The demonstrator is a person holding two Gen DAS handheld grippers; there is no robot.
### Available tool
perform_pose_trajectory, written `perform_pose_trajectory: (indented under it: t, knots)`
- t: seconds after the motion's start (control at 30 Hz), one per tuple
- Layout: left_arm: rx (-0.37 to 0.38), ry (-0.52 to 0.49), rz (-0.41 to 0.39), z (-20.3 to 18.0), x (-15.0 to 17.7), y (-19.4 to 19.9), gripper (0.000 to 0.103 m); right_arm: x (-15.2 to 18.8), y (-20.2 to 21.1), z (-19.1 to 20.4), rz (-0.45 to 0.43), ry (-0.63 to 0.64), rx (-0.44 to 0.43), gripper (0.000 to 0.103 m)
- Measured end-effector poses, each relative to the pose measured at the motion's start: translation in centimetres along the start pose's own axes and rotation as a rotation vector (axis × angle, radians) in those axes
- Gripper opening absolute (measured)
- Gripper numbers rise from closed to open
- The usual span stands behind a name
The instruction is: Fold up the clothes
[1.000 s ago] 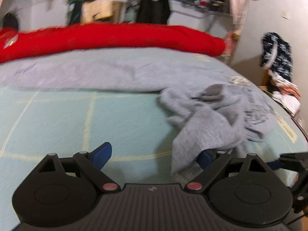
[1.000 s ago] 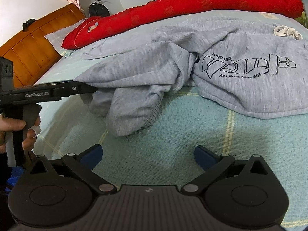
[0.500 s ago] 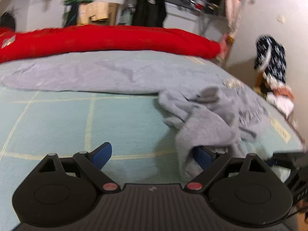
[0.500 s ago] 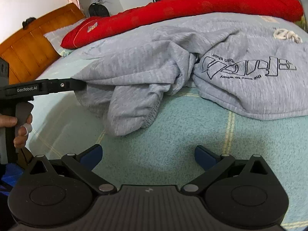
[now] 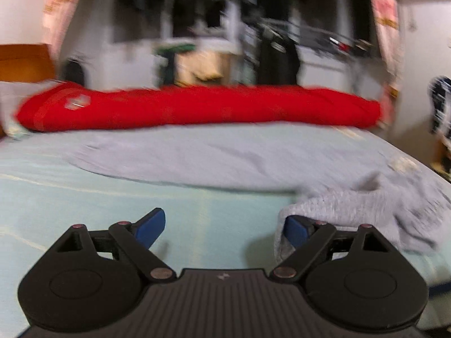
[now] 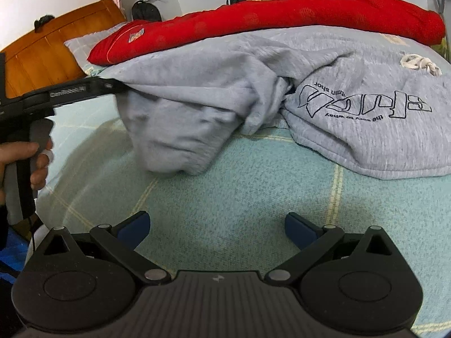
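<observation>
The grey sweatshirt [image 6: 352, 104] lies crumpled on the pale green bedspread [image 6: 253, 191], its printed chest toward three o'clock in the right wrist view and a sleeve or hem bunched up toward ten o'clock. A long red blanket roll [image 6: 282, 14] runs across the bed at twelve o'clock, behind the sweatshirt.

The left gripper [image 5: 222, 226] has its jaws wide apart, clamped on nothing. A fold of grey cloth drapes over its right finger [image 5: 296, 229] and hangs from it, lifted off the bed like a hook carrying a rag. The right gripper [image 6: 215, 225] hovers over bare bedspread at six o'clock of the sweatshirt, jaws likewise spread and empty.

The cloth looks like thick fleece: soft, limp, light enough to lift by one edge, with a fair grip against the pads. It will likely sag and slide off an open finger, so it wants a proper pinch. Good places to take hold are probably the ribbed hem at the near edge [image 6: 366, 169] and the shoulder seams, where the doubled cloth gives the jaws something firm
</observation>
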State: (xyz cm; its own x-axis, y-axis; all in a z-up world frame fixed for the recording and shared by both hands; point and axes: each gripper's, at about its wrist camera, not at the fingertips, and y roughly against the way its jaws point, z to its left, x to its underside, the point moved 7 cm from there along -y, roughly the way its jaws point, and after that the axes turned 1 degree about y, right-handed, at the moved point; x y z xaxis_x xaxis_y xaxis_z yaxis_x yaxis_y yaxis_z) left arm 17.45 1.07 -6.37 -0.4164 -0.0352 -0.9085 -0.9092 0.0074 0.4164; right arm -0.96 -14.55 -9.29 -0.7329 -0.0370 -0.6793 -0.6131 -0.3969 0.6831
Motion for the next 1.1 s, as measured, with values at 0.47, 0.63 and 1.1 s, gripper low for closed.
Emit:
perform_pose_trajectory:
  t: [0.47, 0.63, 1.1]
  knots:
    - [-0.238, 0.046, -0.135, 7.9, -3.6, 4.1, 0.088, 0.0, 0.6, -0.6, -0.013, -0.027, -0.012, 0.103]
    - [-0.281, 0.049, -0.207, 9.3, -5.8, 6.6, 0.088, 0.0, 0.4, -0.6, -0.012, -0.022, -0.006, 0.103]
    - [-0.194, 0.007, -0.076, 9.5, -4.0, 5.1, 0.088, 0.1, 0.2, -0.6, -0.012, -0.018, 0.000, 0.103]
